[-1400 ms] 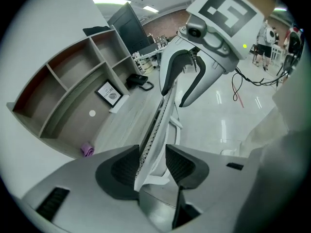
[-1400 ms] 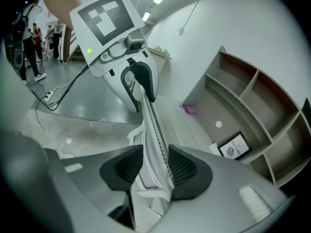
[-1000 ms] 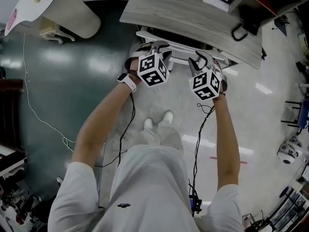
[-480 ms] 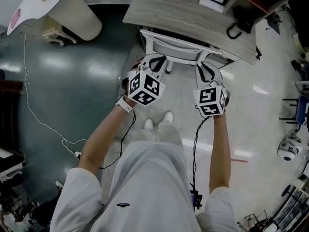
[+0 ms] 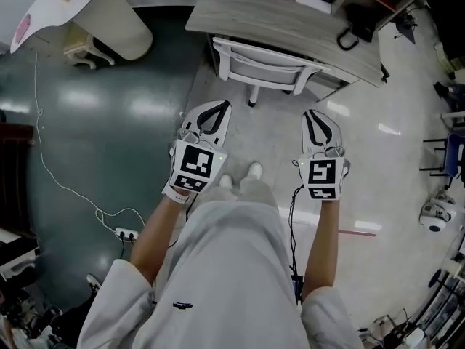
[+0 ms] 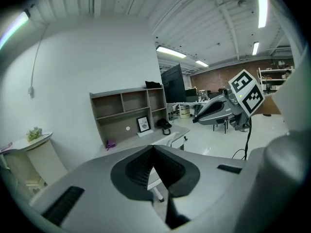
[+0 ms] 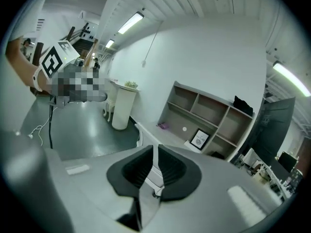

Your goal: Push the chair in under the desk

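Chair [image 5: 265,67] sits under far desk [image 5: 290,20]; push looks done. My left tongs [image 5: 220,107] shut, right tongs [image 5: 312,115] just closing to a slit, both empty. Next: rest.

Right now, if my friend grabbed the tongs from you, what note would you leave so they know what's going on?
Left tongs: shut, empty.
Right tongs: nearly shut. They have just been closing, and a thin gap shows with nothing in it.
Both are held apart from the chair and touch nothing.
Chair: seat tucked under the desk, with only its back showing at the desk's edge.
Done: the push looks finished.
Left: probably nothing; just put the tongs down.
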Available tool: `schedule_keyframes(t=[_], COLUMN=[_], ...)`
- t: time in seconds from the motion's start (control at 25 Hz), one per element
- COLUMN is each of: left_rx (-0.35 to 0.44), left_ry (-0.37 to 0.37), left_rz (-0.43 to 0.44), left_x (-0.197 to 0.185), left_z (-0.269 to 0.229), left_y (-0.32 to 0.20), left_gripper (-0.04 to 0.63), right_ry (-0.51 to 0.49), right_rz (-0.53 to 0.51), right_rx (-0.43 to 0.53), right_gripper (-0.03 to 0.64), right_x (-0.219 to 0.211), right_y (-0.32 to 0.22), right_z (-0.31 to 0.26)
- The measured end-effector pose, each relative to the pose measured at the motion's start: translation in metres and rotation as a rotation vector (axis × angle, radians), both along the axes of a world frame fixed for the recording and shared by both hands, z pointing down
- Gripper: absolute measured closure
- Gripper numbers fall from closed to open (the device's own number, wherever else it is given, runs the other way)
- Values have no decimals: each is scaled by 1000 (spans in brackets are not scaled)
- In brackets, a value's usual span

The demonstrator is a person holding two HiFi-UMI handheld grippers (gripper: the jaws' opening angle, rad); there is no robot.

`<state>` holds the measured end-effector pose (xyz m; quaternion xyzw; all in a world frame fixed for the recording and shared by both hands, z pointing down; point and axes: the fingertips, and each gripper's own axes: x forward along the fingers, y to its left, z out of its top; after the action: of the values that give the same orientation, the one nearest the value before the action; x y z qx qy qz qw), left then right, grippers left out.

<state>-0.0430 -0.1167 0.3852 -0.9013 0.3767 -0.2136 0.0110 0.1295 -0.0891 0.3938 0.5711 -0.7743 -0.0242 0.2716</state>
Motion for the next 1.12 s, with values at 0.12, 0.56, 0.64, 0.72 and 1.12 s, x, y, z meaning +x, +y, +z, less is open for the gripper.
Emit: schedule_keyframes(t=[0.12, 0.56, 0.64, 0.72, 1.12], left_rx=[-7, -39, -31, -26, -44], left_ry=[47, 151, 165, 184, 245], left_rz=[-35, -77, -72, -65, -51], left_x=[-18, -66, -69, -73, -85], left_z=[-8, -14, -17, -21, -23], left_y=[21, 73, 79, 84, 104], left_gripper=[588, 588, 588, 588, 588], right_ry=[-51, -154, -142, -144, -228], right_rz=[49, 105, 96, 93, 69], right_rx=[22, 81, 86, 95, 154], right_gripper=[574, 574, 574, 574, 574], right_x=[7, -32, -45, -55, -84], right_y=[26, 100, 109, 115, 132], right_z=[-8, -21, -23, -25, -40])
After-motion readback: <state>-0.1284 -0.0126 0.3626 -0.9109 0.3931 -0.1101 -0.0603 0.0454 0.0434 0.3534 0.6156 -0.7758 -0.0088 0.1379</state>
